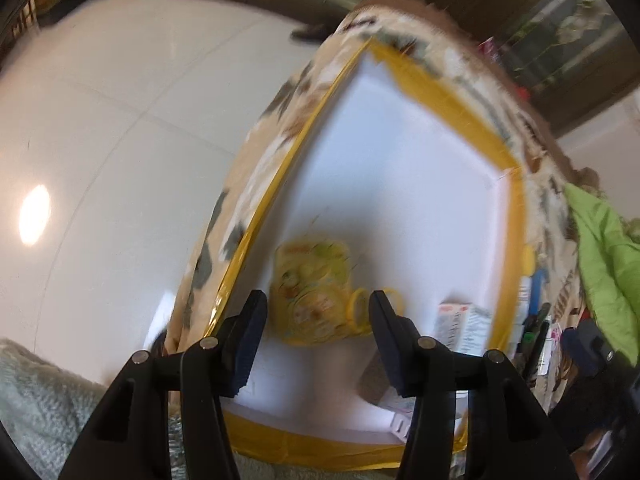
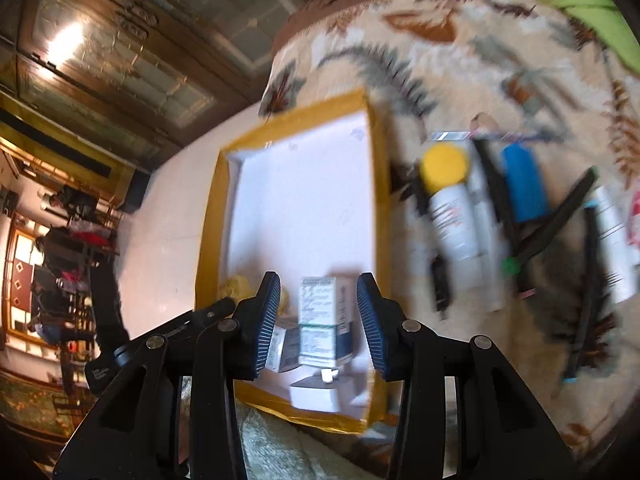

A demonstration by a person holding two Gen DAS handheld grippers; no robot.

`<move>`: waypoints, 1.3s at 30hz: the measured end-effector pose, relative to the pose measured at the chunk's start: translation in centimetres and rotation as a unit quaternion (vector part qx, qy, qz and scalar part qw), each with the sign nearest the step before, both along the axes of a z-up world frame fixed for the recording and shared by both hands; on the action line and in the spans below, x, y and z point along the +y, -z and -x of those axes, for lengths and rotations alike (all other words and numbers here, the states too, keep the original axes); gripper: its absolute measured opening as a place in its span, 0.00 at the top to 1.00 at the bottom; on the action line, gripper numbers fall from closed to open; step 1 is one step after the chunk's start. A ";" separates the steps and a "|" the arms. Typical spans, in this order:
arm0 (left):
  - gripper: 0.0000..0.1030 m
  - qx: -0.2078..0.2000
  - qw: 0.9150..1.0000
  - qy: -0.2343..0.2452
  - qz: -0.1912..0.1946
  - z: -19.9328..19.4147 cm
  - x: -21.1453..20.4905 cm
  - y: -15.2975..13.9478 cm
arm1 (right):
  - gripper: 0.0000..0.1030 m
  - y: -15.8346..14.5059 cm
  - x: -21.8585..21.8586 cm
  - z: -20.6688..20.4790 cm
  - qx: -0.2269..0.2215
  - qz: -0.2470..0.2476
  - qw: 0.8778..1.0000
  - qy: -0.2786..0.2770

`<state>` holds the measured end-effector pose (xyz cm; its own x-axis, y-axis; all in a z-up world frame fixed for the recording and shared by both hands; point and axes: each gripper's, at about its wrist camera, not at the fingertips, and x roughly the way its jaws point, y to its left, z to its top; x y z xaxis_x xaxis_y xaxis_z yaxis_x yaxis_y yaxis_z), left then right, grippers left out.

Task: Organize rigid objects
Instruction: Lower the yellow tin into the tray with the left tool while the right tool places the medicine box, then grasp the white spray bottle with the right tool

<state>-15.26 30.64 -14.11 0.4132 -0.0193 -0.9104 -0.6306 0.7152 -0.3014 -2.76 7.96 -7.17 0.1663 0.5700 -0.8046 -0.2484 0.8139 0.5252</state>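
Observation:
A white tray [image 1: 400,152] edged with yellow tape lies on a patterned blanket. My left gripper [image 1: 318,296] hangs open above a yellow packet [image 1: 308,276] that rests in the tray, with yellow rings [image 1: 358,308] beside it; the pads touch nothing. My right gripper [image 2: 319,278] is open over the tray's [image 2: 304,200] near end. A white medicine box [image 2: 318,304] stands below the gap, clear of both pads, among other small boxes [image 2: 316,396]. Right of the tray lie a yellow-capped spray can [image 2: 452,208], a blue tube [image 2: 524,184] and black pens [image 2: 552,224].
The leaf-patterned blanket [image 2: 400,52] covers the surface. Its left edge drops to a shiny tiled floor [image 1: 100,120]. A green cloth [image 2: 584,4] lies at the far right. More white boxes [image 1: 464,324] sit at the tray's right side. A grey fleece [image 1: 32,400] lies nearest.

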 end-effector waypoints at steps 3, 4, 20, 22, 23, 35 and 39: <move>0.48 -0.043 0.998 0.021 -0.029 -0.1 -1.5 -2.0 | 0.61 -2.2 -3.1 -0.4 -0.017 0.011 1.000 0.022; 0.48 -0.058 0.997 0.032 -0.039 -0.1 -2.2 -2.6 | 0.61 -2.7 -4.2 -0.6 -0.020 0.021 0.999 0.028; 0.48 -0.122 0.971 0.196 -0.057 -1.4 -12.2 -3.6 | 0.61 1.5 -17.8 -3.8 0.059 0.081 0.974 0.201; 0.48 -0.126 0.968 0.208 -0.061 -1.3 -13.0 -3.7 | 0.61 1.8 -18.0 -4.3 0.059 0.095 0.973 0.202; 0.48 -0.128 0.967 0.213 -0.060 -1.1 -13.3 -3.8 | 0.61 2.0 -18.1 -4.4 0.058 0.100 0.972 0.203; 0.48 -0.133 0.959 0.241 -0.067 -0.4 -15.0 -4.2 | 0.61 3.9 -17.6 -5.3 0.058 0.159 0.967 0.188; 0.48 -0.130 0.959 0.242 -0.070 -0.5 -15.1 -4.0 | 0.61 5.3 -17.1 -5.9 0.078 0.170 0.965 0.181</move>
<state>-14.78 15.56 -10.12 0.5996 -0.1522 -0.7857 -0.1306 0.9500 -0.2837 3.11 -9.15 -12.51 0.1664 0.1949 -0.9666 0.1450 0.9648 0.2196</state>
